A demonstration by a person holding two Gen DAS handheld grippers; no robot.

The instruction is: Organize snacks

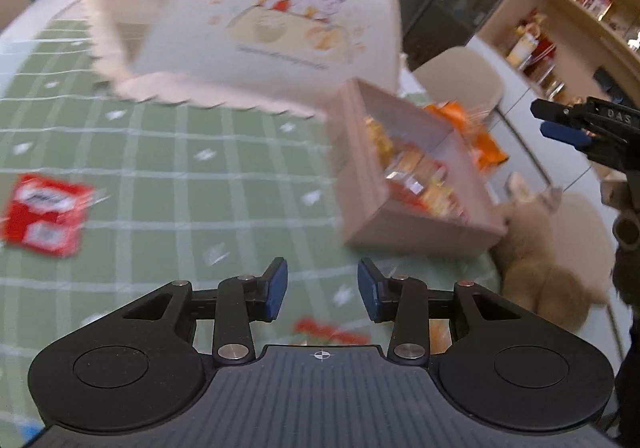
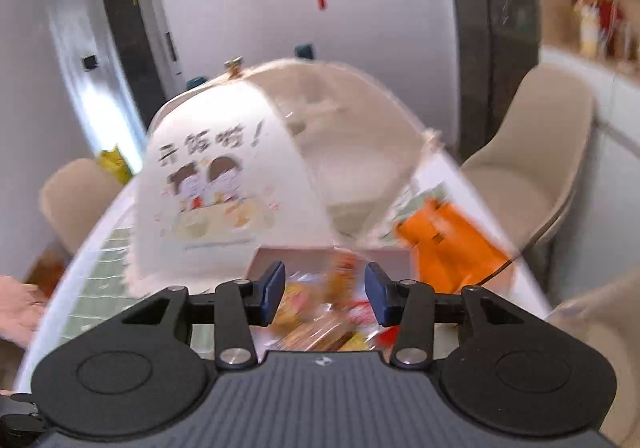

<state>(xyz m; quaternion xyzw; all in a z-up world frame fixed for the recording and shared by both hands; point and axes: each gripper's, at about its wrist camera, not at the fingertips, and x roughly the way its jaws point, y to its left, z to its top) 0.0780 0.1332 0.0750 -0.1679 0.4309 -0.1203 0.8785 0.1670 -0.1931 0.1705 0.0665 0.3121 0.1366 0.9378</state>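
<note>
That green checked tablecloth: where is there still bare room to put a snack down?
The widest bare patch of the tablecloth lies between the red packet, the dome food cover and the pink box. It is crowded at the box, full of snacks, with orange packets beside it.

pink snack box (image 1: 404,224): filled, open-topped | red packet (image 1: 44,214): flat, well apart

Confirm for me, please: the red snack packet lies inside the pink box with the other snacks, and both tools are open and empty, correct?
Not quite. The red snack packet lies alone on the green checked tablecloth, well apart from the pink box, as the left wrist view shows. The rest holds: the left tool and right tool are open and empty.
</note>
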